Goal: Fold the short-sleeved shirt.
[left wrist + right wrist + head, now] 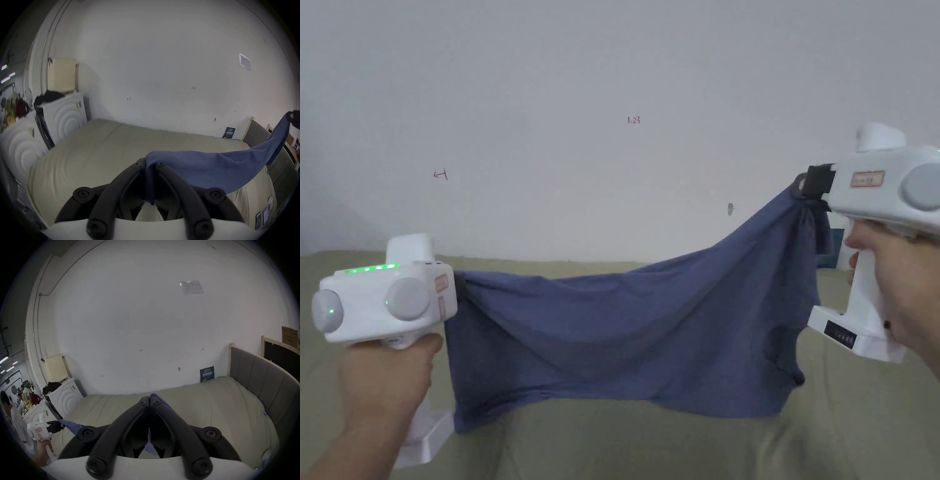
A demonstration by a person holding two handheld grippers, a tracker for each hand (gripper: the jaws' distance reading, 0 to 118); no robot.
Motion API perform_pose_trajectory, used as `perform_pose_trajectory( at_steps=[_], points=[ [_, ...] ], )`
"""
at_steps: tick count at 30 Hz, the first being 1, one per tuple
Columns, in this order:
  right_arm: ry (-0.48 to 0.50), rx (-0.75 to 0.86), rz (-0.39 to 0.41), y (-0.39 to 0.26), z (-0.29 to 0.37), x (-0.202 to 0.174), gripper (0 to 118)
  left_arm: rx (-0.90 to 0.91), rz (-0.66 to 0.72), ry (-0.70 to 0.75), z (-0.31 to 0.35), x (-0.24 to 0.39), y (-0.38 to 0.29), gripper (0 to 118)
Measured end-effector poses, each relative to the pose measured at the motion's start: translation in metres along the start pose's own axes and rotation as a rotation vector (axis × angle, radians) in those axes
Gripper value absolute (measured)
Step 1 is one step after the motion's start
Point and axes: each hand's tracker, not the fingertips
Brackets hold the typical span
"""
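Observation:
A blue short-sleeved shirt hangs stretched in the air between the two grippers, above a beige bed. My left gripper is low at the left, shut on one edge of the shirt; in the left gripper view its jaws pinch the cloth at the left gripper. My right gripper is higher at the right, shut on another bunched edge. In the right gripper view the right gripper has its jaws pressed together on the shirt. The shirt's lower hem sags toward the mattress.
A white wall stands behind the bed. A grey padded headboard bounds the bed at the right. White appliances with dark clothes on top stand to the left. A person stands far left.

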Motion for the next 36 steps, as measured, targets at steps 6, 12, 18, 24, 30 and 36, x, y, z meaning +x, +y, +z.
perform_pose_trajectory(
  at_steps=[6,12,18,24,30,36],
  points=[
    [0.057,-0.002,0.033,-0.04,0.075,-0.001,1,0.017,-0.006,-0.079,0.063,-0.015,-0.033,9],
    [0.096,-0.115,-0.023,-0.145,0.183,-0.001,1,-0.037,-0.061,-0.13,0.142,-0.031,-0.128,9],
    [-0.06,-0.332,0.022,-0.308,0.231,0.021,1,-0.266,-0.041,-0.095,0.159,-0.055,-0.265,9],
    [-0.157,-0.495,-0.025,-0.418,0.224,0.055,6,-0.362,-0.029,-0.144,0.147,-0.067,-0.327,27],
    [-0.049,-0.368,0.01,-0.387,0.285,0.033,111,-0.293,-0.029,-0.169,0.224,-0.083,-0.316,118],
    [0.033,-0.398,-0.026,-0.39,0.347,-0.001,77,-0.379,-0.096,-0.149,0.289,-0.089,-0.337,104]
  ],
)
